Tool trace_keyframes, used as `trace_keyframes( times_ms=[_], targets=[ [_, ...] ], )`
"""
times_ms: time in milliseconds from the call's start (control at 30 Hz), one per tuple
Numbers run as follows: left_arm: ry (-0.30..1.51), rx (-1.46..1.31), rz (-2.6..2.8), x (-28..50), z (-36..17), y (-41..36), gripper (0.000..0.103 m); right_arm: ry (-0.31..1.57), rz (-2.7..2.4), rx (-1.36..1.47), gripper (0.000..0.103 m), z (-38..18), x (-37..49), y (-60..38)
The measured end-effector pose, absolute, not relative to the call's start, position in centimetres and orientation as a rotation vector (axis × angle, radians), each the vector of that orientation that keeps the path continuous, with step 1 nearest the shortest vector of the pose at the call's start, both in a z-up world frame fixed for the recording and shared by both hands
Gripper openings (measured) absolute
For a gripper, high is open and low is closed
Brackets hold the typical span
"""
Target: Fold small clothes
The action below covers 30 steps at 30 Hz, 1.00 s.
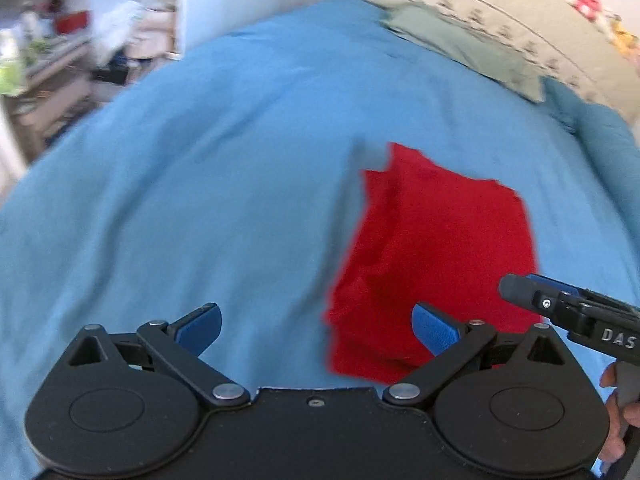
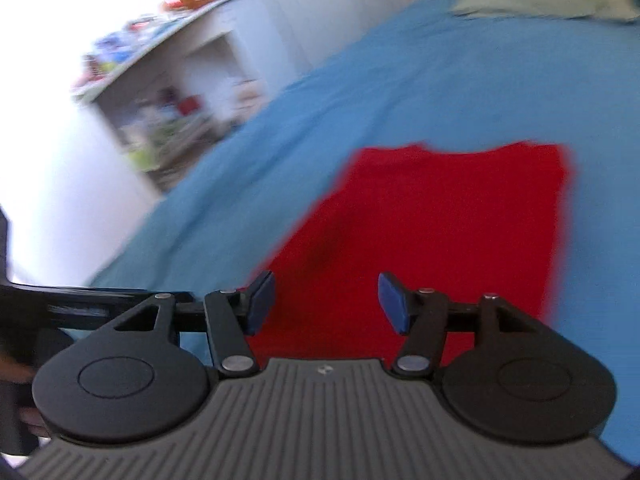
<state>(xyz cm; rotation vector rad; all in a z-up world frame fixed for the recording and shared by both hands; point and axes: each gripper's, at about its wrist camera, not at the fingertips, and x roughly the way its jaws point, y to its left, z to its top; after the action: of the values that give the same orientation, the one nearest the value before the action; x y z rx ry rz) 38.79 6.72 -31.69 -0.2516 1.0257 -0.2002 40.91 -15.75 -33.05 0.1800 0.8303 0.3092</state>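
We see red garment (image 1: 436, 256) lying folded on blue bed cover (image 1: 200, 200). Our left gripper (image 1: 316, 326) spread wide, empty; our right gripper (image 2: 326, 300) apart, empty, above garment's near edge.

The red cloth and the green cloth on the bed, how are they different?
The red cloth is bright red; the green cloth is pale grey-green. The red cloth lies close in front of both grippers, whose fingers are open and not touching it; the green cloth lies far away, by the patterned wall. Both rest flat on the blue bedcover.
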Motion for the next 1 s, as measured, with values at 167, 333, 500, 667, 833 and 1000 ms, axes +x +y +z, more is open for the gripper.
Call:
trace_keyframes(
  times_ms=[167,333,500,667,833,1000],
  targets=[
    [1.074,-0.336,-0.247,40.4,-33.2,5.0,0.094,0.859,0.153,0.215,0.074,-33.3,39.0,-19.5],
    [1.093,-0.387,-0.219,40.8,-34.3,4.8,0.089,0.874,0.092,0.191,0.076,-34.5,34.5,-21.0],
    [1.120,-0.385,-0.203,40.9,-34.6,4.7,0.075,0.883,0.094,0.058,0.081,-36.0,31.0,-19.7],
    [1.163,-0.402,-0.196,40.9,-34.9,4.5,0.040,0.894,0.058,0.017,0.081,-37.5,30.9,-18.2],
    [1.174,-0.434,-0.197,40.9,-34.6,4.8,0.023,0.872,0.010,-0.030,0.078,-38.4,31.7,-17.1],
    [1.170,-0.447,-0.208,41.3,-34.3,5.0,0.015,0.866,0.025,-0.100,0.077,-38.6,32.1,-16.4]
  ],
)
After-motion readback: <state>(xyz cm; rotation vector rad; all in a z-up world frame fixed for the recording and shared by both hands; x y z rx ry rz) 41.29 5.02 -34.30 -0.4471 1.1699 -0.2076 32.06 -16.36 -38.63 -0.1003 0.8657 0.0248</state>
